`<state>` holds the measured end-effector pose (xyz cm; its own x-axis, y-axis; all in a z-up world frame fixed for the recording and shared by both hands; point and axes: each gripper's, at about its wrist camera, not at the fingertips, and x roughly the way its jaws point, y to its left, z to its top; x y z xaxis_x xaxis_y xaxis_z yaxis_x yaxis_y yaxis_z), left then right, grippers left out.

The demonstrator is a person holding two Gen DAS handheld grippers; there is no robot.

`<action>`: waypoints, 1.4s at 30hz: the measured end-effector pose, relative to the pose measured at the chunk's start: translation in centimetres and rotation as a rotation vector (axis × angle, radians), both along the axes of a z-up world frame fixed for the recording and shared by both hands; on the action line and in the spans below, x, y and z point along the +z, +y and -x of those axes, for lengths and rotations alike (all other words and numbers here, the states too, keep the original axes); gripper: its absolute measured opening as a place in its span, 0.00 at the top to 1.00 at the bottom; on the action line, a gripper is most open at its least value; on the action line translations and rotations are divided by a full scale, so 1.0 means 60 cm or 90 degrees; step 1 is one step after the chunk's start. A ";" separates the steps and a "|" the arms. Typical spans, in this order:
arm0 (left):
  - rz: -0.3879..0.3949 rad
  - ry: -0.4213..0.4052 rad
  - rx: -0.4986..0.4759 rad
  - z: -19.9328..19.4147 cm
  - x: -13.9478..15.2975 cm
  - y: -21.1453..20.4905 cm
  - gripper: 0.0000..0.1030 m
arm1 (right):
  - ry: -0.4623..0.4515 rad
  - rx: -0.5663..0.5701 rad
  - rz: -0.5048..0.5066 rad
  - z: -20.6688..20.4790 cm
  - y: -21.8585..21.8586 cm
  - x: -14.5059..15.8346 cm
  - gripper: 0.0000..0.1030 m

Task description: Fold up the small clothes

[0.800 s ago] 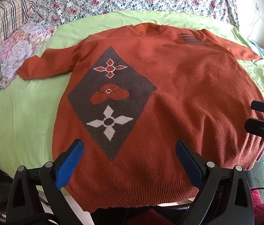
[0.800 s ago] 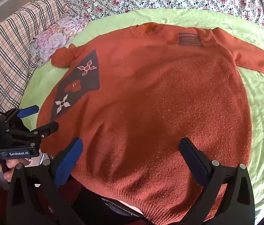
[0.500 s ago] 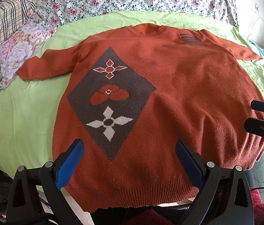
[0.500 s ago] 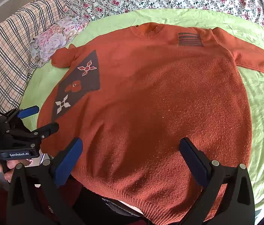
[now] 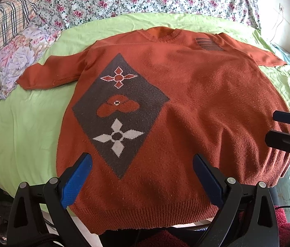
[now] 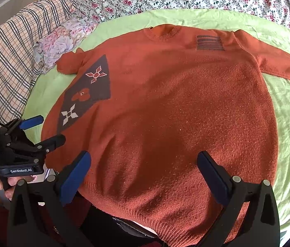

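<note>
Left gripper (image 5: 142,174) wide open, holding nothing, hovering over the hem of the orange sweater (image 5: 186,107). Sweater lies flat ahead on the green sheet (image 5: 25,127), both sleeves out. Right gripper (image 6: 144,173) wide open too, empty, above the hem's right part.

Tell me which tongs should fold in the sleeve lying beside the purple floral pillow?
Probably the left tongs: open, they hover over the sweater's hem on that sleeve's side; the right tongs sit farther across.
</note>
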<state>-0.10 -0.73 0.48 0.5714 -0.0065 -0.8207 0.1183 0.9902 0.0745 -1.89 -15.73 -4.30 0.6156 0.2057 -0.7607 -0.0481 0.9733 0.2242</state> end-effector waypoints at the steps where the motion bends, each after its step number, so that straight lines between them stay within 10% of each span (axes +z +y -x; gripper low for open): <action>1: -0.002 0.003 0.000 -0.001 0.000 -0.001 0.04 | -0.004 0.000 -0.006 0.001 -0.001 -0.001 0.00; 42: 0.034 0.046 -0.007 -0.091 -0.028 0.019 0.04 | -0.039 0.007 -0.047 -0.052 -0.028 0.002 0.00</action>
